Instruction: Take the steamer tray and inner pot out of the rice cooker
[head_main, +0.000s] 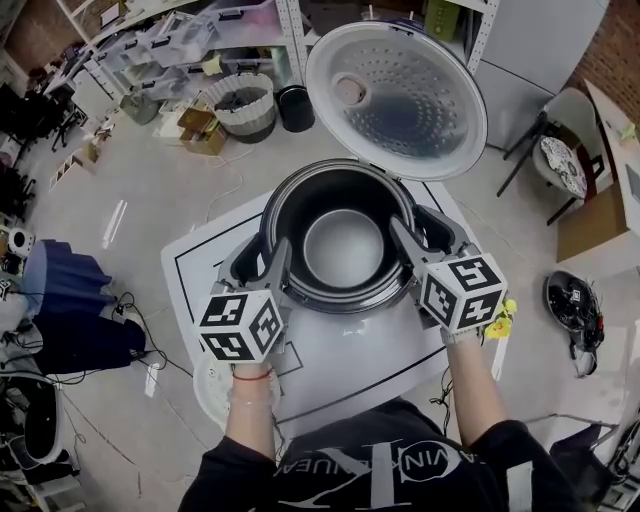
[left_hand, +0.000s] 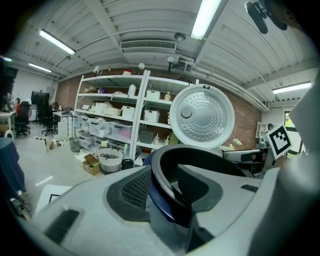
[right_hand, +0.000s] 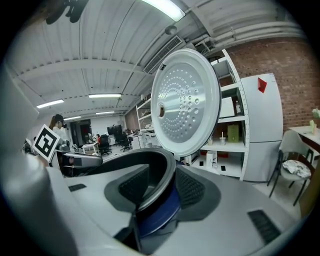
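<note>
Down inside the open rice cooker (head_main: 345, 303) sits the dark inner pot (head_main: 343, 250), its pale round bottom showing, and the cooker stands on a white table (head_main: 350, 365) marked with black lines. Both grippers are at the pot's rim. The left gripper (head_main: 262, 265) straddles the rim's left side, one jaw outside the wall and one inside. In the left gripper view its jaws (left_hand: 160, 192) stand wide apart with the rim (left_hand: 200, 157) between them, not clamped. The right gripper (head_main: 425, 238) does the same on the opposite side, and in the right gripper view its jaws (right_hand: 160, 192) are also parted, the rim (right_hand: 145, 160) running between the ribbed pads; whether either pad brushes the rim I cannot tell. Behind the pot the round lid (head_main: 396, 87) stands raised, its dimpled inner face turned toward the person. Beyond the table, on the grey floor, are white shelves (head_main: 200, 40) with boxes, a pale basket (head_main: 245, 105), a dark bin (head_main: 296, 108), and a chair (head_main: 565, 150) at the right.
</note>
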